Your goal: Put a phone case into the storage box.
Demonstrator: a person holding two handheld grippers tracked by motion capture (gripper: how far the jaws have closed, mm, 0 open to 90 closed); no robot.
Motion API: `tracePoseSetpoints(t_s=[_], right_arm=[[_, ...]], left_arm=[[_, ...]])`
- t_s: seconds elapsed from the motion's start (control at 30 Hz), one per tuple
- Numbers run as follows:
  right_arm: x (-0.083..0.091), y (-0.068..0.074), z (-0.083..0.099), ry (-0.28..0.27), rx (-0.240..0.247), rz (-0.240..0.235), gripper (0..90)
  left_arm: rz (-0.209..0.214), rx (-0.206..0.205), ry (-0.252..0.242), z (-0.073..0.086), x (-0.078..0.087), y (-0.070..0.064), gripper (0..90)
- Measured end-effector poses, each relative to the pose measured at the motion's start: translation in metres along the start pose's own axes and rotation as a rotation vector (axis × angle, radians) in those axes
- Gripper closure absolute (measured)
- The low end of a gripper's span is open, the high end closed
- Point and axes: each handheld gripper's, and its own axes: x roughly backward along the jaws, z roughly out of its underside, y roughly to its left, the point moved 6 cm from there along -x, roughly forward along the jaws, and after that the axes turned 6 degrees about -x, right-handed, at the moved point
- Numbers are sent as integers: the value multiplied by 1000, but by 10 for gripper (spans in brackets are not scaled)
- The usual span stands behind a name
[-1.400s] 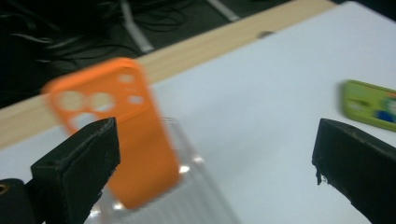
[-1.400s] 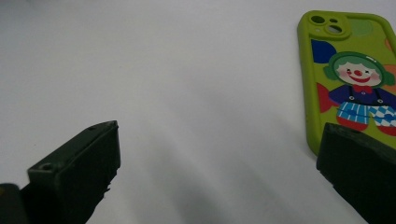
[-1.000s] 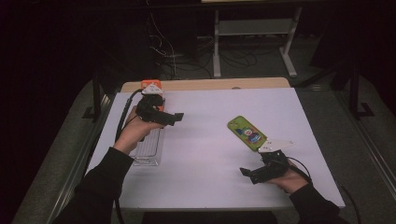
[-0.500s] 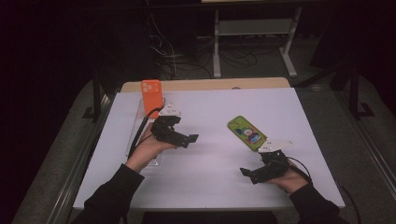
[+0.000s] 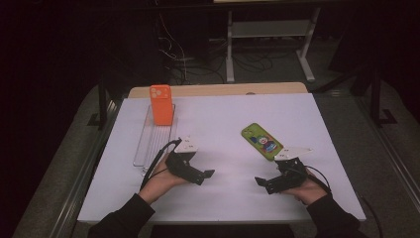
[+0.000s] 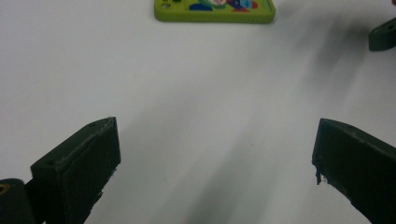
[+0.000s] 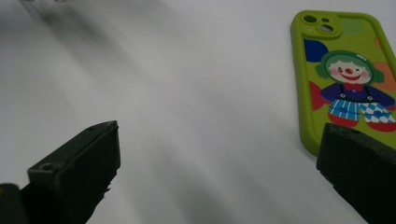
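Observation:
An orange phone case (image 5: 161,104) stands upright at the far end of a clear rack (image 5: 149,144) on the left of the white table (image 5: 218,114). A green phone case with a clown picture (image 5: 261,141) (image 7: 348,79) (image 6: 215,10) lies flat right of centre. My left gripper (image 5: 208,174) (image 6: 215,163) rests low near the front, right of the rack, open and holding nothing, pointing toward the right gripper. My right gripper (image 5: 261,182) (image 7: 219,168) sits near the front right, open and holding nothing, just in front of the green case.
A wooden strip (image 5: 218,90) runs along the table's far edge. Beyond it the floor is dark, with cables and a metal stand (image 5: 270,29). Dark-sleeved forearms come in from the bottom edge.
My left gripper has drawn back from the orange case at the rack's far end toward the front, leaving the case standing in the rack. The right gripper has stayed put.

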Motion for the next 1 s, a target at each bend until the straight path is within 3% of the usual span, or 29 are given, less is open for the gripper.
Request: tracePoseSetpoints(t_s=[0.03, 0.1, 0.17, 0.27, 0.43, 0.5, 0.73, 0.9, 1.0], right_arm=[[0, 0, -1, -3, 12, 0, 0], [1, 0, -1, 8, 12, 4, 0], [2, 1, -2, 23, 9, 14, 0], [4, 1, -5, 32, -7, 12, 0], [5, 0, -8, 59, -6, 21, 0], [6, -2, -12, 64, -4, 35, 0], [9, -17, -29, 72, 0, 71, 0], [10, -25, -44, 74, -13, 78, 0], [11, -29, -53, 67, -20, 81, 0]], left_arm=[[7, 11, -3, 3, -1, -1, 7], [18, -20, 20, 7, -3, -4, 7], [12, -26, 2, 6, -3, -8, 7], [17, -47, 20, 5, -3, -8, 7], [25, -31, 13, 5, -6, -3, 6], [16, -42, 15, 6, -7, -1, 7], [15, -48, 23, 6, -7, 0, 7], [20, -6, -15, 4, -9, -1, 7], [26, -10, -10, 4, -8, 0, 7]])
